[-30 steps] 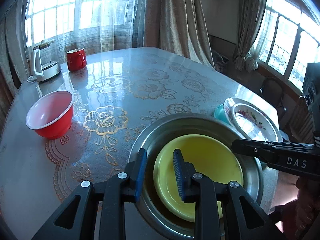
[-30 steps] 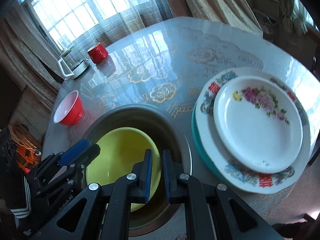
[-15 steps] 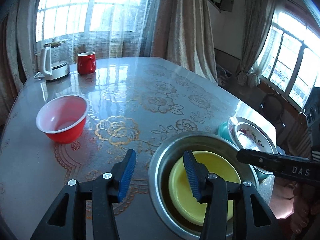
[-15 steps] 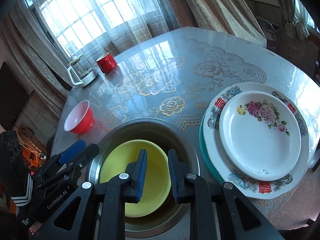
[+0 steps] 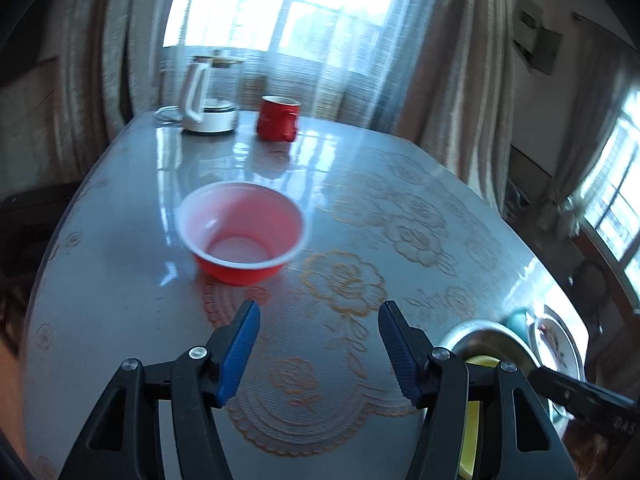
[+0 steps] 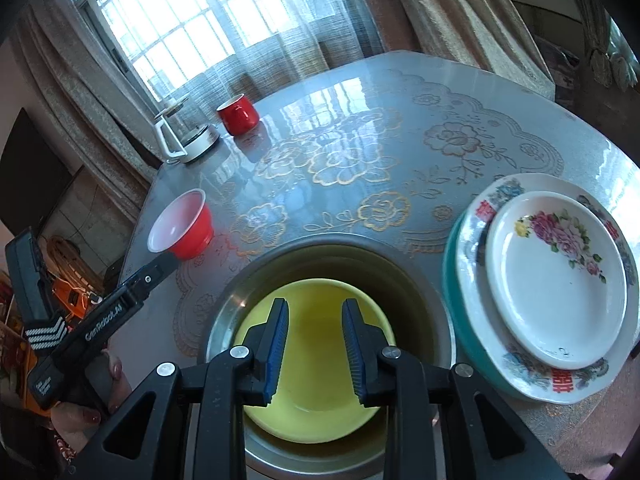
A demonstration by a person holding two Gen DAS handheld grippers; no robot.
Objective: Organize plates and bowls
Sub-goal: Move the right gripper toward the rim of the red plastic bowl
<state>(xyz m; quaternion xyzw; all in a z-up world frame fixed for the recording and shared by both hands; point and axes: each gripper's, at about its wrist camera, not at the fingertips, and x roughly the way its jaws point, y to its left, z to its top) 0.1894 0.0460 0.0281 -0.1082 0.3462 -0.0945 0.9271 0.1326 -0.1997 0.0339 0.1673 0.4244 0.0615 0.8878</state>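
A red bowl with a white inside stands on the table just beyond my left gripper, whose jaws are opening with nothing between them. The same red bowl shows at the left in the right wrist view. A yellow bowl lies inside a steel basin. My right gripper hovers over the yellow bowl, jaws opening and empty. To the right, a small flowered plate rests on a larger patterned plate, on top of a teal dish.
A red mug and a glass kettle stand at the table's far edge by the curtained window. The table wears a glossy flowered cover. A hand holds the left gripper's handle at the lower left.
My left gripper swung left off the steel basin and now faces the red bowl, with its jaws spreading wide. The right gripper's jaws parted from nearly shut and it drew back a little.
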